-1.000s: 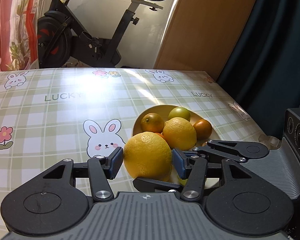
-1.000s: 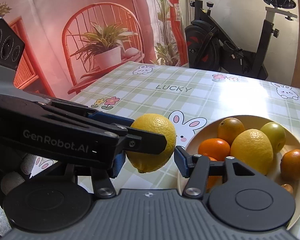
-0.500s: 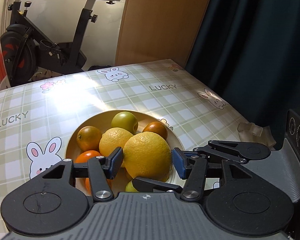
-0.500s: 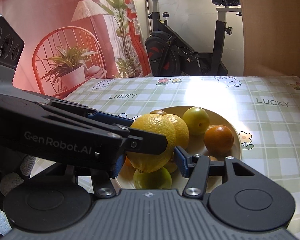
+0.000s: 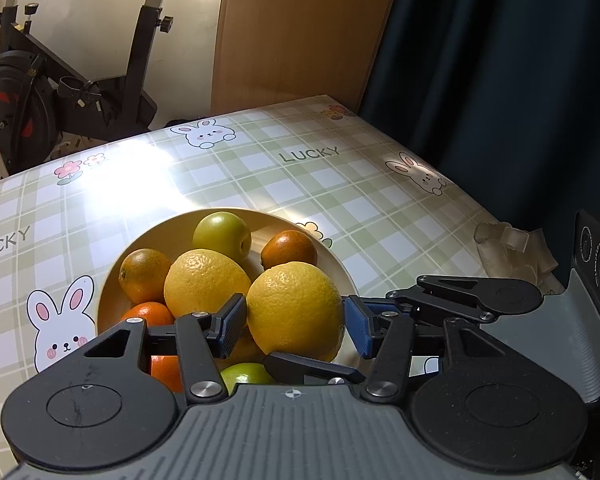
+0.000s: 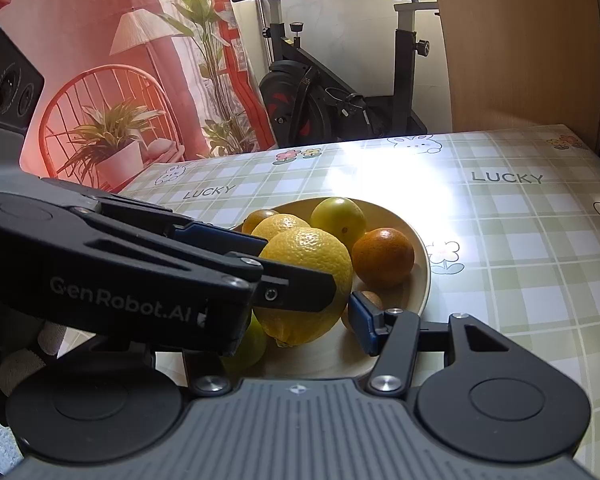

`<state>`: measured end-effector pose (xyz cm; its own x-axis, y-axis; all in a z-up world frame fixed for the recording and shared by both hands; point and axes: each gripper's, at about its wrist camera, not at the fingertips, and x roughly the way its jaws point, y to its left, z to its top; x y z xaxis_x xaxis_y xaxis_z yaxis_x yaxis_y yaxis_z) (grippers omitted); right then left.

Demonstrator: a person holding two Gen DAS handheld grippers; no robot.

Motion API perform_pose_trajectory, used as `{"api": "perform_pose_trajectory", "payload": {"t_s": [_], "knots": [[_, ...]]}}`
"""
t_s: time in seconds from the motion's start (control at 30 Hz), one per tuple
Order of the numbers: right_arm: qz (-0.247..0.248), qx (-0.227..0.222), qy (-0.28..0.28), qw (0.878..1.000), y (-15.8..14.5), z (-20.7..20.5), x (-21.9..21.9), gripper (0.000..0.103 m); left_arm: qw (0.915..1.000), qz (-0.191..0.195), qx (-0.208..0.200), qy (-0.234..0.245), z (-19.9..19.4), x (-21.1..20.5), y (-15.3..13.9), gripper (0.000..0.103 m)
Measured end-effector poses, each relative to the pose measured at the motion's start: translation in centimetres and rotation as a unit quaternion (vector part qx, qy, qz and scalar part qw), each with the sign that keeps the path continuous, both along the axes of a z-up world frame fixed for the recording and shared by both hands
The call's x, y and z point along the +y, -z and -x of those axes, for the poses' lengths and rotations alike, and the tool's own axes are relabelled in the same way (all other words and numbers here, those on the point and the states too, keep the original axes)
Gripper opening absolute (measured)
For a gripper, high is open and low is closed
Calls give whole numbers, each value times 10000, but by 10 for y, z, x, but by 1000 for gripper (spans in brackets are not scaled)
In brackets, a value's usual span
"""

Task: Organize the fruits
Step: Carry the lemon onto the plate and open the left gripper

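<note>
A large yellow citrus hangs just above a cream bowl of fruit. My left gripper is shut on it, a blue pad against each side. My right gripper grips the same citrus from the other direction; its right pad touches the fruit, and its left pad is hidden behind the left gripper's arm. In the bowl lie another yellow citrus, a green fruit, oranges and a dark orange one.
The bowl sits on a checked green tablecloth with rabbits. Crumpled clear plastic lies at the table's right edge. Beyond the far edge stand an exercise bike, a wooden panel and a dark curtain.
Both grippers have carried the large citrus sideways from over the bare tablecloth beside the bowl to above the fruit in the bowl. Their grip has stayed the same.
</note>
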<state>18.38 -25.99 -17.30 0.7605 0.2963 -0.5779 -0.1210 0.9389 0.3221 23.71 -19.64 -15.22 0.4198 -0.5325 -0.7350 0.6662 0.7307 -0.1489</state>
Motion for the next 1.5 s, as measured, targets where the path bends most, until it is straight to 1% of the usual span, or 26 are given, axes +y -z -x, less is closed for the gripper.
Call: {"api": "perform_pose_trajectory", "payload": {"t_s": [0.1,0.3,0.63,0.93,1.3,1.5], "knots": [[8,15,-1,10000,2,-1,0,56,10000,-26,17,9,0,-1,2,57],[4,31,23,10000,3,-2,-1,57,9999,41,135,-30,-5,-2,4,56],[27,30,29,10000,3,-4,-1,57,9998,69,195,-37,-5,-1,6,56],[9,40,45,10000,5,-3,-1,57,9993,138,351,-62,-7,0,10,56],[39,104,113,9999,10,-3,-4,57,9993,97,348,-87,-5,0,11,56],[83,125,122,9998,10,-3,-4,57,9995,117,270,-150,-3,4,7,56]]}}
